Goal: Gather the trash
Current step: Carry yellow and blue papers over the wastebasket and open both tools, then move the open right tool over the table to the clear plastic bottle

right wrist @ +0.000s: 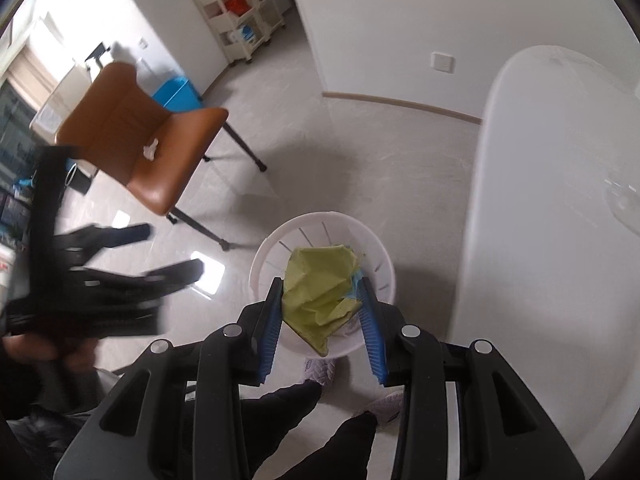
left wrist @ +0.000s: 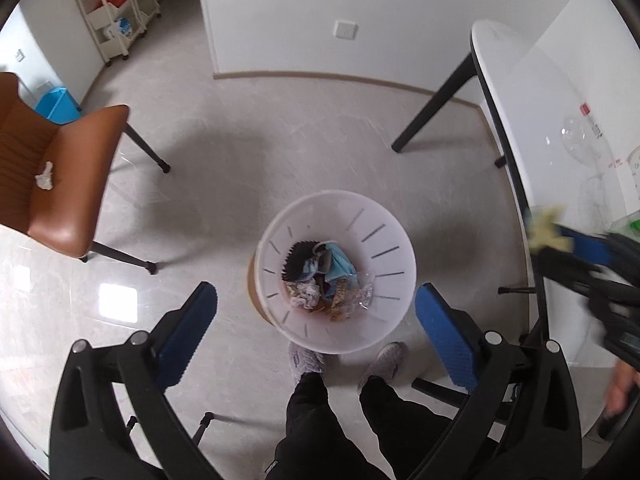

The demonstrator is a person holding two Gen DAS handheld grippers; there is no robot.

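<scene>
A white slotted trash bin (left wrist: 384, 236) stands on the floor, holding a blue mask, a black wrapper and crumpled scraps. My left gripper (left wrist: 316, 292) hangs straight above it, open wide, with nothing between its blue pads. My right gripper (right wrist: 320, 284) is shut on a crumpled yellow-green paper (right wrist: 320, 284) and holds it over the bin (right wrist: 384, 264). In the left wrist view that right gripper (left wrist: 548, 232) shows blurred at the right edge with the paper (left wrist: 546, 229). A white crumpled tissue (left wrist: 45, 177) lies on the brown chair seat (left wrist: 68, 184).
A white table (left wrist: 560, 128) with black legs stands to the right, with clear plastic items (left wrist: 580, 140) on it. A cream shelf trolley (left wrist: 116, 8) and a blue box (left wrist: 58, 105) are far back left. The person's legs and slippers (left wrist: 306, 360) stand just behind the bin.
</scene>
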